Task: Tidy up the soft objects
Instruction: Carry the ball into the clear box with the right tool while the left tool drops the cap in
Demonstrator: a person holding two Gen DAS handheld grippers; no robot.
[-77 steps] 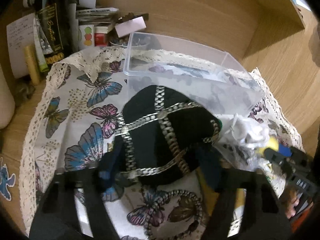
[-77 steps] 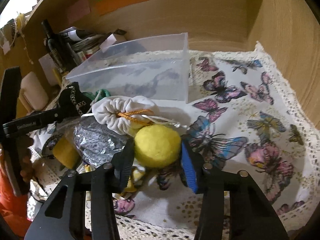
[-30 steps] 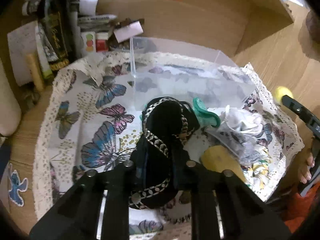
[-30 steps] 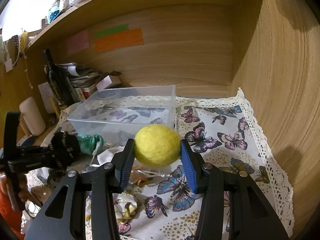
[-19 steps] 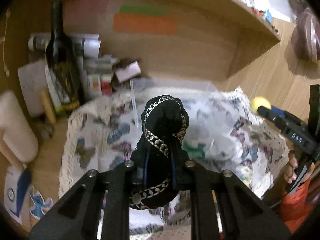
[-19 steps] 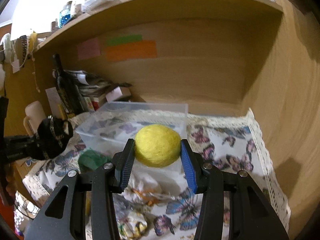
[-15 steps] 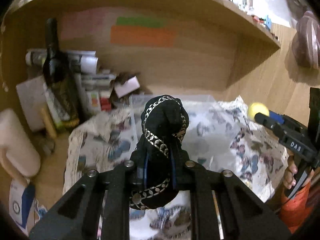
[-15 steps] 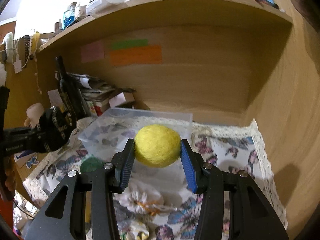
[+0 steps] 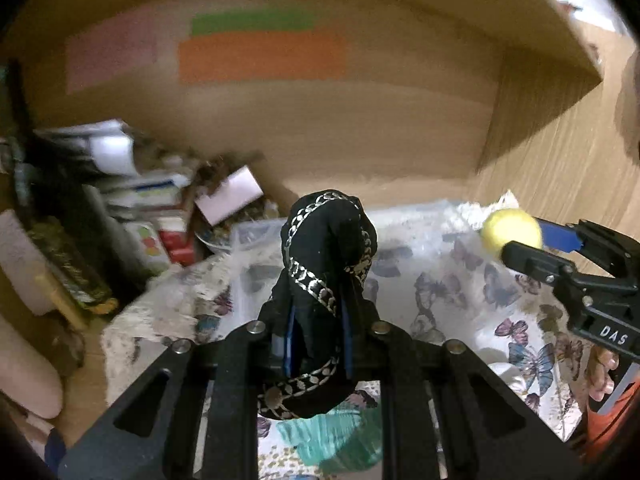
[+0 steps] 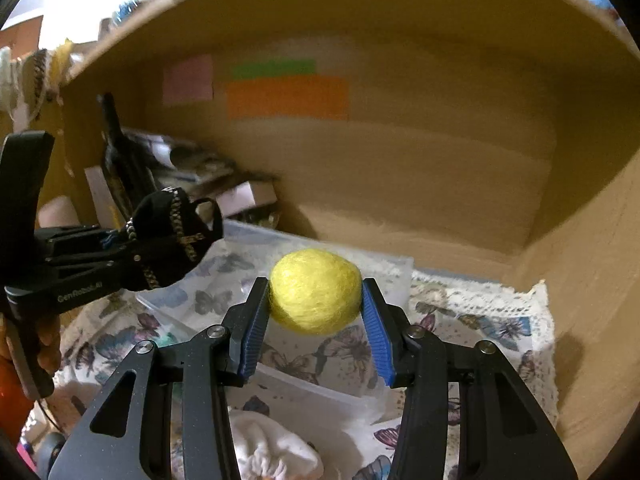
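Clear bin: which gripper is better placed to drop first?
Right, probably. The right gripper holds the yellow ball over the clear bin; the left gripper, holding the black pouch, hangs nearer its left edge.

My left gripper (image 9: 318, 346) and right gripper (image 10: 316, 330) are black, angular frames with triangular cut-outs and silver screws. The fingers (image 10: 378, 336) carry ribbed blue pads. White lettering marks the bodies. My bare fingers and an orange sleeve (image 9: 610, 398) show.
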